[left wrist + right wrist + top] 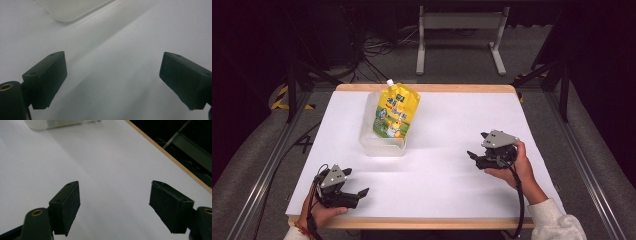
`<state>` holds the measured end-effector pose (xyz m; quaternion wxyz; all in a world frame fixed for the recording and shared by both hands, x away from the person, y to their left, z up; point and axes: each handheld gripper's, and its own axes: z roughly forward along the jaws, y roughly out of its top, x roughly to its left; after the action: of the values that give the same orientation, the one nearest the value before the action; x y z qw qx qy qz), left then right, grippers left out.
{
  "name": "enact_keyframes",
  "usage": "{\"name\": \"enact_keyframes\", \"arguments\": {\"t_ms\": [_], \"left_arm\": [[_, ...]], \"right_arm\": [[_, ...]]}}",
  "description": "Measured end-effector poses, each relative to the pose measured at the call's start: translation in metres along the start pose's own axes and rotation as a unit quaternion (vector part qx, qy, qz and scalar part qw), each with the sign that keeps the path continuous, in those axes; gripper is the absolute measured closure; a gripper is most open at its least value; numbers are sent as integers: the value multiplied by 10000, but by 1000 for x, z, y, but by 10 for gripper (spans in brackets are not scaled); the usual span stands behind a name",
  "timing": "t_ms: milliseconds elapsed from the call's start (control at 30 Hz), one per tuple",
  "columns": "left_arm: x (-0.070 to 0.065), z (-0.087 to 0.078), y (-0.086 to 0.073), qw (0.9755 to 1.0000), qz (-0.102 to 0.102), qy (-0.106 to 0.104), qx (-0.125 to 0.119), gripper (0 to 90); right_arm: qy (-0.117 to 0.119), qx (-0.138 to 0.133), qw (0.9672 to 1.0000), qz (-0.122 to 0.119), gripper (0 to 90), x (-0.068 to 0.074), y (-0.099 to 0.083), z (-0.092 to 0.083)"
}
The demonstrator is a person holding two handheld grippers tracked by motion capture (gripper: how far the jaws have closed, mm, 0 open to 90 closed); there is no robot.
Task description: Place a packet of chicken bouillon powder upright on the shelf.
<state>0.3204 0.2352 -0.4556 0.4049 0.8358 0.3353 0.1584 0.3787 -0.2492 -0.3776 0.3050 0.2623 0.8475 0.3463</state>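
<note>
Both my claws sit low over the white table (pixel 442 170), well apart. My left gripper (pixel 360 194) is at the near left corner, jaws spread wide, nothing between them but bare white surface. My right gripper (pixel 472 155) is out at the right side, jaws also spread wide and empty. Far left of centre, a yellow spouted pouch (pixel 395 111) stands tilted in a clear plastic tub (pixel 382 144), well clear of both claws. The tub's corner (pixel 67 10) peeks in ahead of my left jaws.

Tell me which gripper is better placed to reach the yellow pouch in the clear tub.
Probably left: the left gripper, jaws open, sits nearer the tub holding the yellow pouch. The right gripper, also open, is farther across the table.
</note>
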Motion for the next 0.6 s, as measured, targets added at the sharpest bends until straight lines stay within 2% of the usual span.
{"name": "enact_keyframes", "arguments": {"t_ms": [600], "left_arm": [[-1, 0, 1, 10000, 22, -13, 26, 82]], "right_arm": [[-60, 122, 9999, 83, 207, 3, -45, -23]]}}
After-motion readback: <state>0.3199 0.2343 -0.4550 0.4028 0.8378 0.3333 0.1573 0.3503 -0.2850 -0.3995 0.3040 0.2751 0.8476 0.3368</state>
